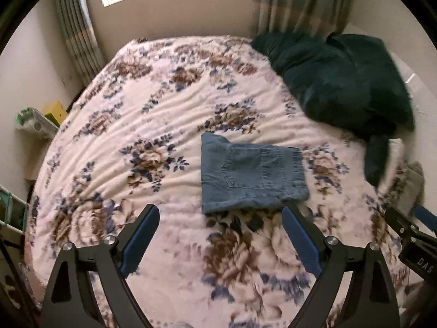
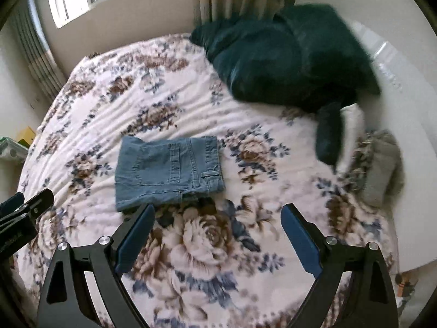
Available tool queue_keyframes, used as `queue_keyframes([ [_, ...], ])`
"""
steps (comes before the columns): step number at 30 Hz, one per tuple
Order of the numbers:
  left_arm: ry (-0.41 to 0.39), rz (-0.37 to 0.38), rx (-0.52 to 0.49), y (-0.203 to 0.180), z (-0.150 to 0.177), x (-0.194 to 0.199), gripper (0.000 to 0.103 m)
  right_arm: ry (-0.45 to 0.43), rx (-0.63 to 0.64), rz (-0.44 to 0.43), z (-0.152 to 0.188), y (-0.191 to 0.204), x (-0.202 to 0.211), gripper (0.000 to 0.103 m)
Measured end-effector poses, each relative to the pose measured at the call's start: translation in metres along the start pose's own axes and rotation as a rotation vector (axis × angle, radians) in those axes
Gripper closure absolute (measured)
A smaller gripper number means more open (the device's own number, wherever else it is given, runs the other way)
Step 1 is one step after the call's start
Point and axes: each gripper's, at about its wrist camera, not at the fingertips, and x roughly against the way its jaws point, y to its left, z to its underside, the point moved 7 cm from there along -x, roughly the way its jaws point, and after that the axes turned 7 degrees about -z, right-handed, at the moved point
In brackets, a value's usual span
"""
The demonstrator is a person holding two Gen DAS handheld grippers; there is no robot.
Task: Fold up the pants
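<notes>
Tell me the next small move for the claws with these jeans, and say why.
Probably just lift both claws away and leave it. The jeans already lie as a compact folded rectangle on the floral bedspread, back pocket up. The left claw and right claw both stand open and hold nothing, short of the near edge. At most, press the slightly uneven near edge flat.

Floral-covered bed (image 1: 153, 114) bearing folded denim pants (image 1: 251, 172), dark green blanket (image 1: 341, 82), grey cloth (image 2: 382, 169).
</notes>
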Motion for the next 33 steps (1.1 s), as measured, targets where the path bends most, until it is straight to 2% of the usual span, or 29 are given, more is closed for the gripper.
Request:
queue_keyframes([
  [12,-0.093,0.024,-0.013,0.005,0.042,0.194,0.011,-0.136,0.064,-0.003,0.046,0.008,0.237,0.007],
  [18,-0.164,0.002,-0.004,-0.001,0.054,0.272,0.011,-0.204,0.073,-0.048,0.055,-0.003,0.331,0.004],
  [23,-0.201,-0.027,0.010,-0.003,0.063,0.315,0.010,-0.225,0.098,-0.084,0.062,-0.009,0.377,0.004],
  [24,-0.209,-0.040,0.015,-0.001,0.065,0.320,0.003,-0.230,0.111,-0.083,0.064,-0.010,0.387,0.004],
  [25,-0.218,-0.050,0.020,-0.001,0.066,0.325,0.001,-0.236,0.117,-0.090,0.065,-0.011,0.394,0.004],
  [33,-0.243,-0.075,0.073,0.000,0.073,0.345,0.000,-0.247,0.133,-0.131,0.067,-0.024,0.416,0.003],
])
